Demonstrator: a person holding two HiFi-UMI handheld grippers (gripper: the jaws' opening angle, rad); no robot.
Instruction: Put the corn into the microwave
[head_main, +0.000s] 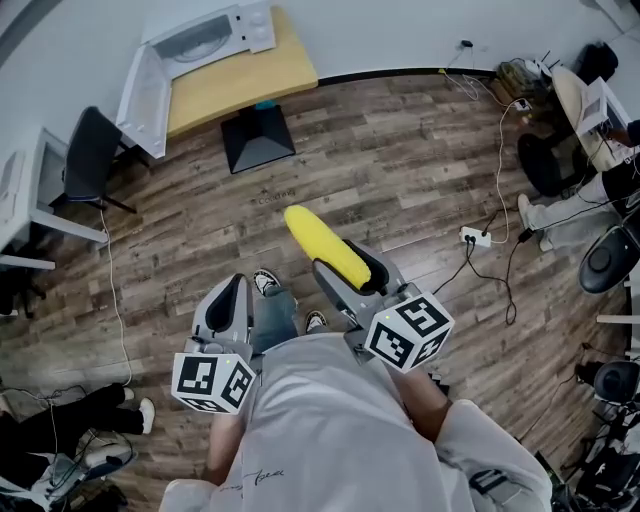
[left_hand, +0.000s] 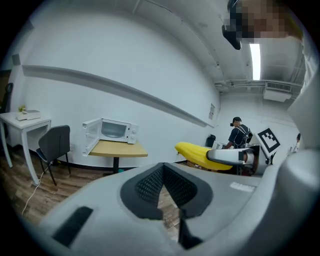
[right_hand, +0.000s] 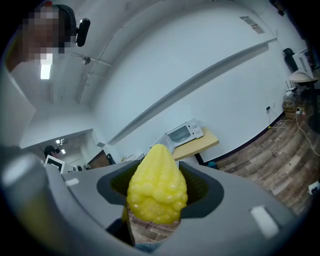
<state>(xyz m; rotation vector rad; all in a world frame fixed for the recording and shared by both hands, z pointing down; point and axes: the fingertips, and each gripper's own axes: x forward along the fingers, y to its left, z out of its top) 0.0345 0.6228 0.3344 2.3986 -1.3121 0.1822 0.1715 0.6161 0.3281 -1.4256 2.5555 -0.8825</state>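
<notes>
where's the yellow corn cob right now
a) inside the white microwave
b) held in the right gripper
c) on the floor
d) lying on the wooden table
B: the yellow corn cob is clamped between the fingers of the right gripper, well short of the open white microwave on the wooden table.

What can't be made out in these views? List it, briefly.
- Cavity of the microwave: too small in every view, so its contents are unclear.
- Rear end of the corn: in the head view, hidden between the pads of the right claw; in the right gripper view, behind its own tip.
- The bystander: left gripper view, too small, lower body behind the corn.
</notes>
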